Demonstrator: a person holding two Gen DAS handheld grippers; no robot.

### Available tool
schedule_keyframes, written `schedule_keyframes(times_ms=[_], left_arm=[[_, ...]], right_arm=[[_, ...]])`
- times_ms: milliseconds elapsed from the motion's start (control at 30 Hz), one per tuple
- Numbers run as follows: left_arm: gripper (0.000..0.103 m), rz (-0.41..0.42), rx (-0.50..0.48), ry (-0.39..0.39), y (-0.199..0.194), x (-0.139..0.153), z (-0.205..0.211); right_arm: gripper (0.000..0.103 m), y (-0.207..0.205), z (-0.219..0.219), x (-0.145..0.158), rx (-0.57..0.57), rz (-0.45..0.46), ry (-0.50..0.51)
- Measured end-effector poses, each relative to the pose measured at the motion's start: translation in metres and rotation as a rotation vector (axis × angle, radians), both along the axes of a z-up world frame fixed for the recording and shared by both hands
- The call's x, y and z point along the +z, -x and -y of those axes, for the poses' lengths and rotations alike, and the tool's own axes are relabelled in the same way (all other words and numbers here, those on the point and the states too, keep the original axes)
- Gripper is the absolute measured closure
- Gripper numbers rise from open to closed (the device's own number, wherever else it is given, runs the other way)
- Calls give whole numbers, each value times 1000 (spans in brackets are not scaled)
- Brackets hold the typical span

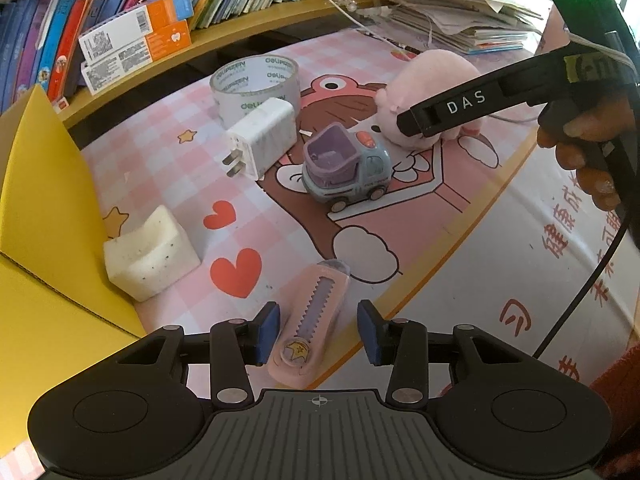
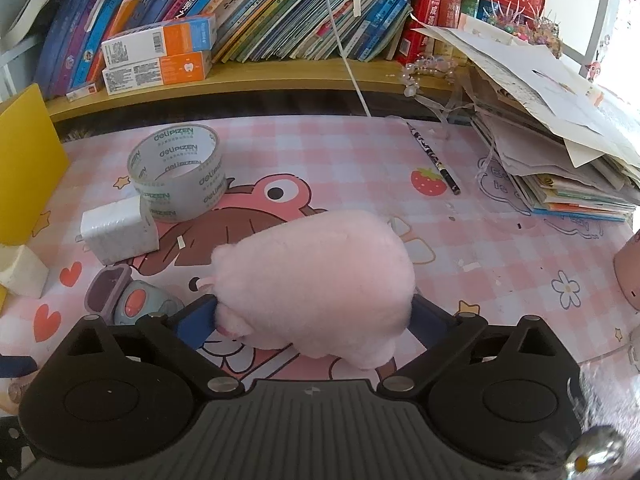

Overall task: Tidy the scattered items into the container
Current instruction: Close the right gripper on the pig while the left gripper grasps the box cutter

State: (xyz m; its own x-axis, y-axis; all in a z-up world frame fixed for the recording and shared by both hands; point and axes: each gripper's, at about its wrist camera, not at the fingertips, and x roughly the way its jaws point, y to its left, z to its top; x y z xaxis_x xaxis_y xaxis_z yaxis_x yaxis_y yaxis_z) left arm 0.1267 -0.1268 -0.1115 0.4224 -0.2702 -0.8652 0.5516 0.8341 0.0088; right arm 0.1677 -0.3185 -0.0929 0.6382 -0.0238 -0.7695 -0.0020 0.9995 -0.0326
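R claw [image 2: 314, 320] sits wide round the plush [image 2: 316, 276] w/ pads barely touching, L claw [image 1: 318, 330] open and empty over the knife [image 1: 310, 320], so imo the soft plush could squish out & bump the truck [image 2: 132, 300] beside it.

Bright, even daylight from the right; window area blown out at both views' right edges. Shadows soft. Strong fisheye bending at edges, centre sharp.

Both grippers share one build: black linkage arms pinned with round silver screws, blue pads on the fingertips, and a ribbed grey plate between two round black housings. The left gripper [image 1: 317, 332] bears a small crosshair mark on its plate. The right gripper [image 2: 314, 318] carries white "DAS" lettering (on its side), a yellow label and a black cable. A red knitted sleeve [image 1: 620, 380] shows.
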Motion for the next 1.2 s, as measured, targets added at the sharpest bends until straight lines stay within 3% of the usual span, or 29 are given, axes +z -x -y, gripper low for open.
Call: schedule_keyframes(times_ms=[67,100,233,333,1200], left_arm=[[77,2,8,4,-1,0,-1],[79,3,13,6,-1,1,-2],[80,-3,16,14,-1,2,-2],[80,3,6,34,3,7,0],[80,211,78,171,63,81,-31]], right_arm=[[12,1,0,0,5,4,2],[14,2,-1,1,9,8,4],[27,9,0,5,7,16,-11],[29,17,2,11,-6,22,-25],[30,108,-28,65,24,89,-61]])
